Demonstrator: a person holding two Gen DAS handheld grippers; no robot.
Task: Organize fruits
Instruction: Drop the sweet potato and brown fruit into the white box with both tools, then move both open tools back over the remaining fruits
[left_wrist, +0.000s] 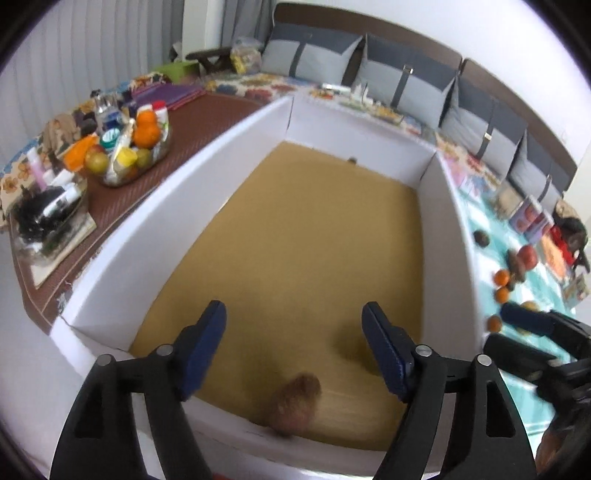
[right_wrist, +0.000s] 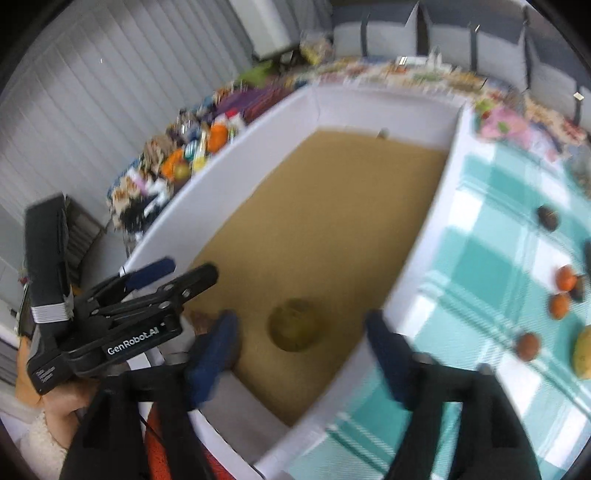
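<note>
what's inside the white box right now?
Inside the white box: a fuzzy brown fruit by the near wall and a greenish-brown round fruit, both blurred. The near wall and both jaws hide part of the floor.

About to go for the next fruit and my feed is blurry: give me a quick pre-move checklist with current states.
1. left gripper empty, jaws apart: ok.
2. right gripper empty, jaws apart: ok.
3. Brown fruit inside the white box, near its front wall: ok.
4. Greenish round fruit on the box floor: ok; whether it has settled: cannot tell, blurred.
5. Fruits left on the checked cloth, such as an orange one: not ok, not yet boxed.
6. The two grippers clear of each other: ok, side by side without touching.
</note>
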